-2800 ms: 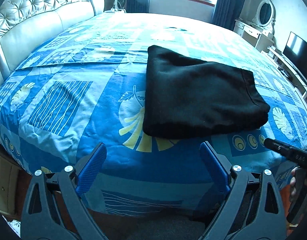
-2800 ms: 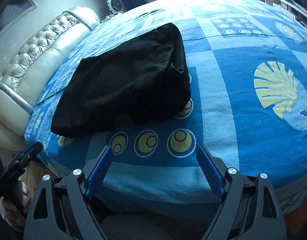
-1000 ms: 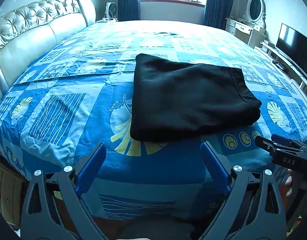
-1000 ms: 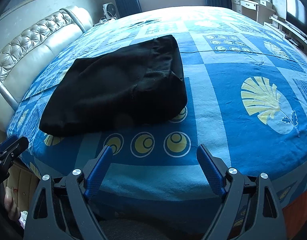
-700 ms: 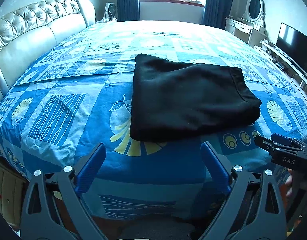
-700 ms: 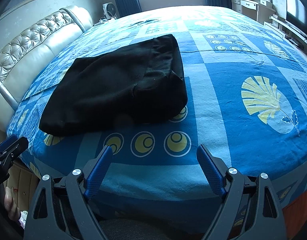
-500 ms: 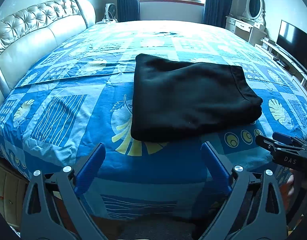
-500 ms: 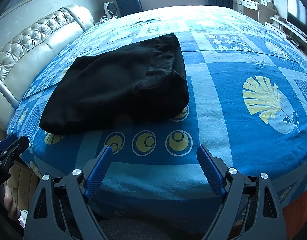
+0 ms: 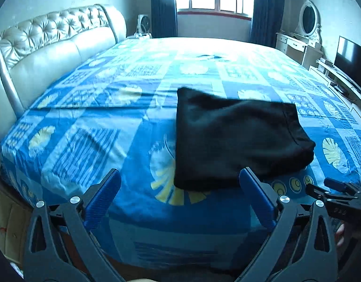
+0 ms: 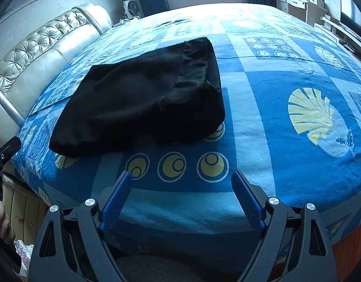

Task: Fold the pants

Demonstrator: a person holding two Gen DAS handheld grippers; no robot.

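Black cloth, folded into a thick rectangular bundle, is all that lies on the bed: the pants [image 9: 236, 138] sit on the blue patterned bedspread [image 9: 124, 141] near its front edge. In the left wrist view they are at about one o'clock from the left gripper [image 9: 179, 185]; in the right wrist view they are at about eleven o'clock from the right gripper [image 10: 181, 184].

Both tools stand with their blue fingers spread wide and nothing between them. Each hangs off the near edge of the bed, apart from the garment; the left one's right finger overlaps the bundle's near edge in the view, though whether it touches cannot be told.

Judging by how things lie, the folding itself looks finished or very nearly so: the bundle is compact, several layers deep, with no leg trailing out. The step in hand seems to be a pause to check. If anything is left, it is tidying: the right end, where the waistband [image 10: 194, 63] shows as a seamed, rumpled band, bulges higher than the flat left end, and the near edge runs slightly askew. A next move would call for a light press or a tug at that end, taken low and gently, since thick soft cloth like this slides layer on layer and a hard pull could open the fold.
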